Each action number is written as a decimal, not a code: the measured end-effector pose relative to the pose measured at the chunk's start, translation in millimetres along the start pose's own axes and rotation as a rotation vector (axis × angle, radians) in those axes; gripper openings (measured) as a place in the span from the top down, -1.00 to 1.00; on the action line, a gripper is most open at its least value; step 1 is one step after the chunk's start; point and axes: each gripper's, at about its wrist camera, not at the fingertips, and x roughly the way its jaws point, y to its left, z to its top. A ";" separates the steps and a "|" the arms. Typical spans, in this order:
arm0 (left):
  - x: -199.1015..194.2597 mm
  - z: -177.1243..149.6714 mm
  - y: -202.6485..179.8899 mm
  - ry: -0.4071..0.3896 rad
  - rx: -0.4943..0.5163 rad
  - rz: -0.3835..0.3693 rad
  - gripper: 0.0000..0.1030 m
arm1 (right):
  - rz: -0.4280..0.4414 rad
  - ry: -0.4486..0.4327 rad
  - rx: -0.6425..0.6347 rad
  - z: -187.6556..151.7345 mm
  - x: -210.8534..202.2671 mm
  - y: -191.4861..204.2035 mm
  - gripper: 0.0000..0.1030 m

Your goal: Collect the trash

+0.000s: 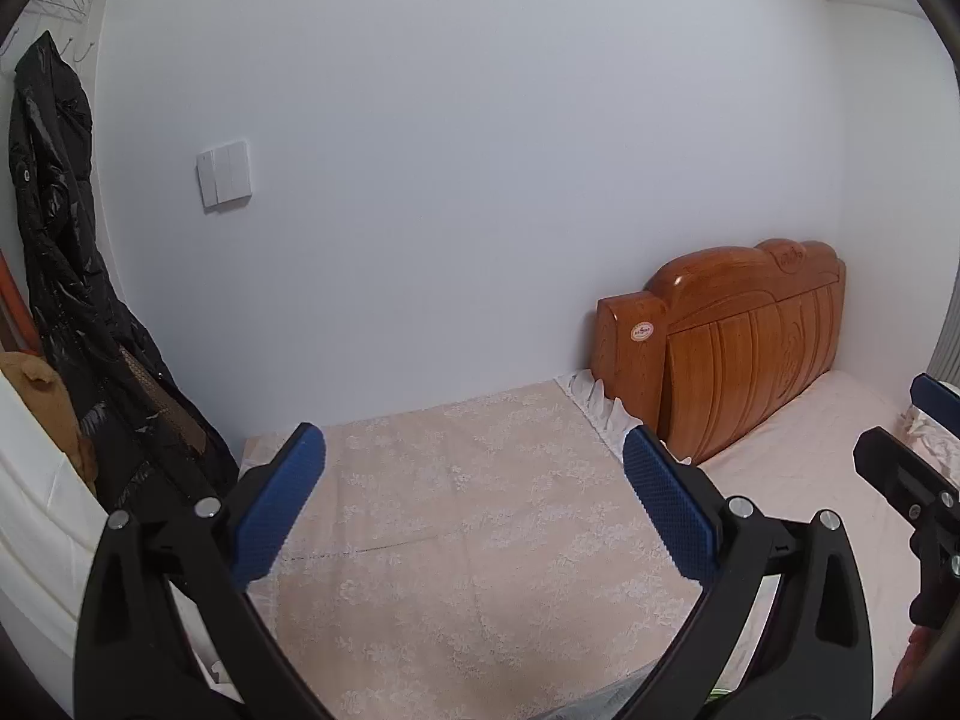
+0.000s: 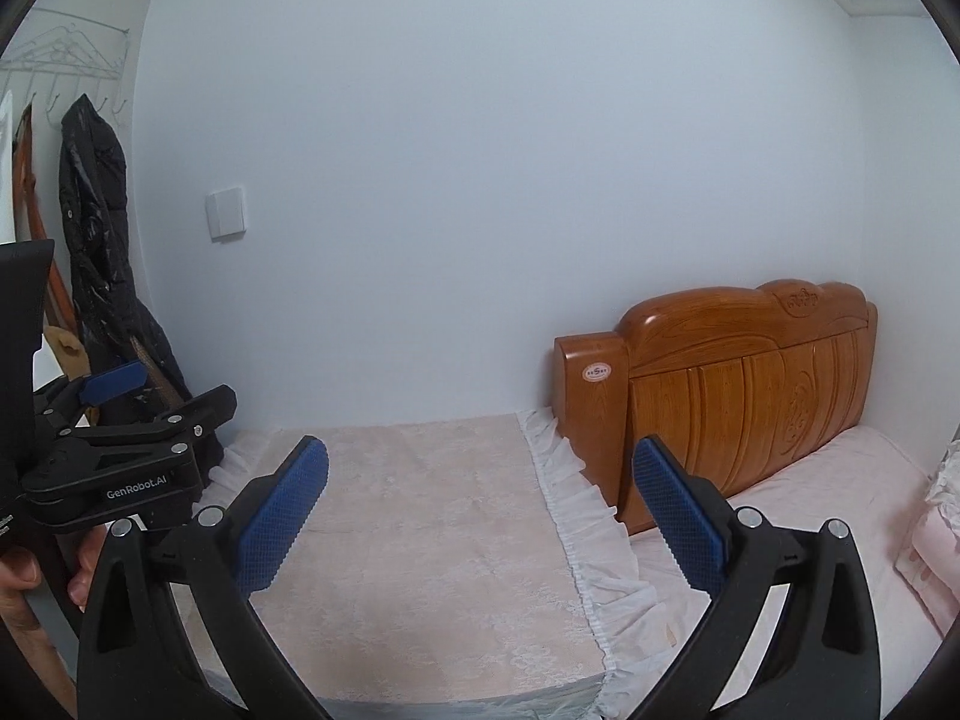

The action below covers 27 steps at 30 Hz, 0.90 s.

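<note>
No trash shows in either view. My left gripper point(image 1: 474, 450) is open and empty, held above a surface covered with a pale pink lace cloth point(image 1: 468, 510). My right gripper point(image 2: 480, 462) is also open and empty above the same lace cloth point(image 2: 420, 528). The left gripper also shows at the left edge of the right wrist view point(image 2: 150, 408), with a hand under it. Part of the right gripper shows at the right edge of the left wrist view point(image 1: 918, 438).
A carved wooden headboard point(image 1: 750, 342) stands against the white wall, with a pink-sheeted bed point(image 2: 810, 516) in front of it. A black jacket point(image 1: 66, 276) hangs at the left under a wire rack. A light switch point(image 1: 223, 180) is on the wall.
</note>
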 end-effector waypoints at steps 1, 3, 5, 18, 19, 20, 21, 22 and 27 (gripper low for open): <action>1.6 -0.7 0.6 0.004 0.000 -0.001 -0.85 | 0.002 0.005 0.001 0.8 3.1 2.0 -0.96; 3.2 -2.4 2.1 0.009 0.000 -0.002 -0.85 | 0.005 0.007 0.001 4.7 0.5 4.0 -0.96; 4.0 -3.0 4.6 0.013 -0.005 -0.006 -0.85 | 0.003 0.009 -0.003 5.0 0.1 8.2 -0.96; 7.7 -7.1 15.6 0.009 -0.041 -0.015 -0.85 | 0.003 0.040 -0.018 -6.6 4.3 15.0 -0.96; 8.2 -7.3 15.6 0.007 -0.040 -0.011 -0.85 | 0.003 0.041 -0.019 -6.8 4.5 15.4 -0.96; 8.4 -7.6 15.5 0.007 -0.039 -0.013 -0.85 | 0.002 0.042 -0.019 -7.0 4.6 15.7 -0.96; 8.9 -7.9 15.6 0.009 -0.039 -0.017 -0.85 | 0.002 0.043 -0.020 -7.1 4.6 15.9 -0.96; 9.1 -8.0 15.8 0.012 -0.040 -0.022 -0.85 | 0.003 0.044 -0.020 -7.2 4.9 16.2 -0.96; 10.4 -8.8 15.8 0.019 -0.043 -0.030 -0.85 | 0.002 0.052 -0.023 -10.1 7.0 16.0 -0.96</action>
